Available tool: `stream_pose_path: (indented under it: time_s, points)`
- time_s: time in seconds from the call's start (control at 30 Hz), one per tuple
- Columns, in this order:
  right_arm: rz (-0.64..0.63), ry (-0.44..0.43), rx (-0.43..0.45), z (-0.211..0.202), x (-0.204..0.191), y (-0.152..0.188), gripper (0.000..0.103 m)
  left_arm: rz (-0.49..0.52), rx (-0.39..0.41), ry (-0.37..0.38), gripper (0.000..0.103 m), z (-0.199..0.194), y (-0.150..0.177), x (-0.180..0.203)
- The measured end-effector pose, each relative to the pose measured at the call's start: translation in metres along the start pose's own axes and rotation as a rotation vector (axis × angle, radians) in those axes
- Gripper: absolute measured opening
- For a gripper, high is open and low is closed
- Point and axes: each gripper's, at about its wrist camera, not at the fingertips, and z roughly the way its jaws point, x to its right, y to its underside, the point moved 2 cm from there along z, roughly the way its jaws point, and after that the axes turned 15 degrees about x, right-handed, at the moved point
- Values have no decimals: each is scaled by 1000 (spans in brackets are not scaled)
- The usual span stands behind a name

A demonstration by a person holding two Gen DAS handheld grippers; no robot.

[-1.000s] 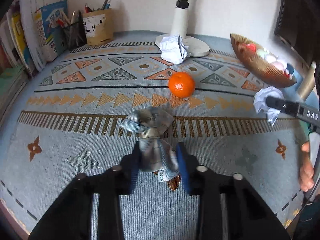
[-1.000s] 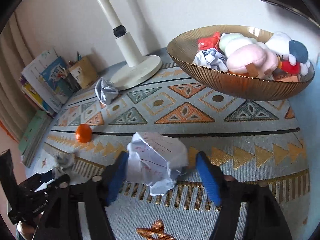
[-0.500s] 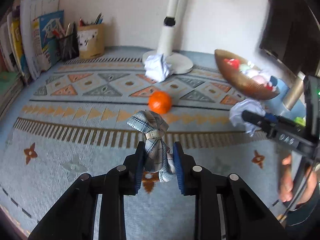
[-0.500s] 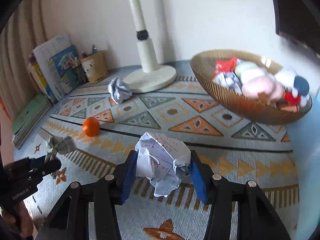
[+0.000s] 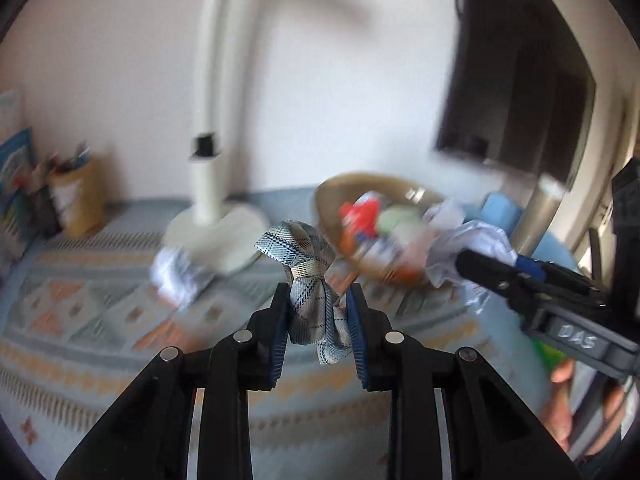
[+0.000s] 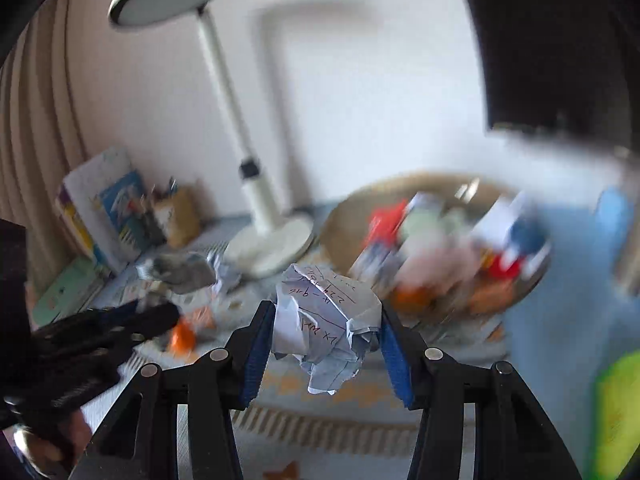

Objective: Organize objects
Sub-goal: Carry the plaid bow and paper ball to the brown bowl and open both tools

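Left gripper (image 5: 318,312): clenched on the cloth (image 5: 310,280), a plaid grey-blue strip bunched between the pads, lifted clear of the rug (image 5: 100,320).
Right gripper (image 6: 326,334): jaws have just been closing; they now grasp the paper ball (image 6: 328,320), crumpled, handwriting showing, held above the rug.
Landmark: bowl (image 5: 332,196), gold-brown, on the rug, blurred.
Cloth: in front of the bowl's left rim, in the air.
Paper ball: in front of the bowl, in the air.
Bowl contents: toys (image 6: 460,248), too blurred to sort.
Second paper ball (image 5: 176,276): on the rug, left of the bowl.
Orange (image 6: 182,336): on the rug, well left of the bowl.
Lamp (image 5: 208,184): white, left of the bowl, by the wall.
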Motion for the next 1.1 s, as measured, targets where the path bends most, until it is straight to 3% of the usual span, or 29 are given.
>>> stream_pose_path:
  time_s: [0.13,0.33,0.47,0.57,0.7,0.9,1.03,1.07,1.1]
  points:
    - [54,101,51,3,35,-50,50,-18,42,72,25,38,-34,24]
    - [160,169,54,34,71,-84,50,-79,94,153,25,91,-66,48]
    - [119,238,116,48,81,-80,50,-124,54,214,25,122,-48,50]
    - [100,248,164,53,91,-64,50,-125,13,212,25,137,-31,47]
    - [197,214,149,55,104,-57,50,-124,-4,201,25,146,-24,46]
    - [161,266,197,47,105,-60,50,-113,4,183,25,144,-23,46]
    - [116,304,168,61,101,-57,50,-82,2,183,26,144,-22,51]
    - [112,314,163,65,102,-56,55,-80,0,175,30,146,-20,51]
    - [115,328,160,69,103,-54,67,-73,-1,165,36,150,-17,51]
